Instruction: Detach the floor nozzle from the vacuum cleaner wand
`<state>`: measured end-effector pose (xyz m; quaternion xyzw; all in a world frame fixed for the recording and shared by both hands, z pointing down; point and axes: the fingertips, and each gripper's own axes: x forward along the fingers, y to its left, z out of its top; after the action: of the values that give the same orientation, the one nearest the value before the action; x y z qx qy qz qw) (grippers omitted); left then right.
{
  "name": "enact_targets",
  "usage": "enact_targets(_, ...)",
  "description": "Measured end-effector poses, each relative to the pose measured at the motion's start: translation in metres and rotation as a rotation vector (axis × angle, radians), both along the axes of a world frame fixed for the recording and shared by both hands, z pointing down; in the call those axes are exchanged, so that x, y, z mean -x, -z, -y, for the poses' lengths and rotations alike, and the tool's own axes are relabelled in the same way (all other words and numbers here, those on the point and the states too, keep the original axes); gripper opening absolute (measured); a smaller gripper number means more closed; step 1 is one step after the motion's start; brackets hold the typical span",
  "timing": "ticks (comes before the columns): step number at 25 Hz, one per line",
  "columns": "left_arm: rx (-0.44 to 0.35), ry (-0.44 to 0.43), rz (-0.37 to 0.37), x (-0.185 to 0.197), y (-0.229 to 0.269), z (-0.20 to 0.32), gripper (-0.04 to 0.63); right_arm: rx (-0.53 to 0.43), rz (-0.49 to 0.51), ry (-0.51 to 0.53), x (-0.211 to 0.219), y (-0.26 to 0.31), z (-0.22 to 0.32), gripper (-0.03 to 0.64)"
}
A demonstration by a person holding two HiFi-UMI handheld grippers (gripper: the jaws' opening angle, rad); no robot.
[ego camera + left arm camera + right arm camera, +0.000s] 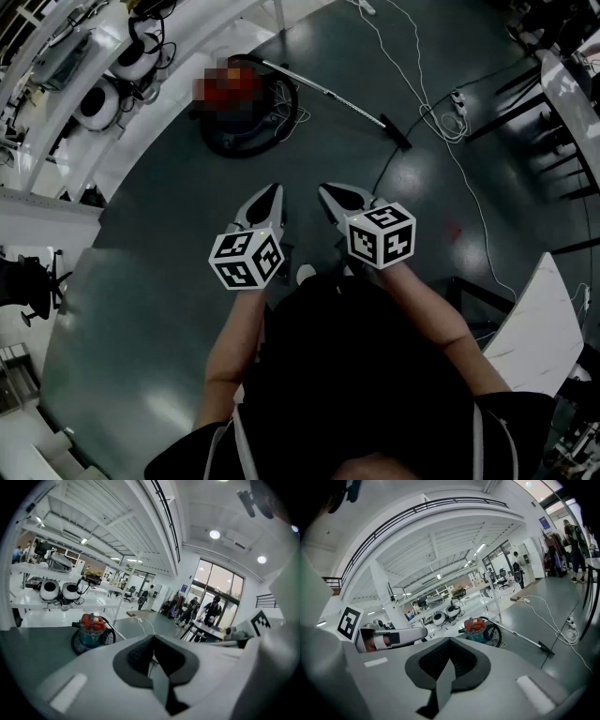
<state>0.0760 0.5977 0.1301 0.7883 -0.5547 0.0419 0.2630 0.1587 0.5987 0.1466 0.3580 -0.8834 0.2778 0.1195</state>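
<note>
The vacuum cleaner (246, 112) stands on the dark floor well ahead of me, with a red top and a teal body (477, 629). Its metal wand (328, 92) lies slanting to the right and ends in the black floor nozzle (397, 137), which is still on it. The nozzle (546, 649) shows at the right of the right gripper view. My left gripper (273, 192) and right gripper (326, 192) hover side by side near my body, both shut and empty, far short of the vacuum. The vacuum (91, 631) sits left of the left gripper (152, 639).
A white cable and a power strip (457, 99) lie on the floor beyond the nozzle. White benches (56, 112) with round white devices curve along the left. A white table (546, 321) stands at the right. People (208, 609) stand far off by the glass doors.
</note>
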Motion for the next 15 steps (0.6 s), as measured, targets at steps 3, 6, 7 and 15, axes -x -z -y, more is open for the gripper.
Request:
enact_targets(3,0.008,0.005,-0.002,0.002,-0.002,-0.002,0.009,-0.006,0.0,0.005,0.003,0.002,-0.001,-0.005)
enact_targets(6,0.012,0.004,-0.008,0.006,-0.004,-0.001,0.009,-0.009,-0.001,0.005,0.006,0.001,0.0,-0.005)
enact_targets(7,0.011,0.0,-0.01,0.005,-0.004,-0.001,0.009,-0.008,-0.003,0.003,0.006,0.0,0.0,-0.005)
enact_targets(15,0.022,-0.01,-0.006,0.02,-0.008,0.004,0.009,0.008,-0.008,-0.001,0.02,-0.006,0.007,-0.005)
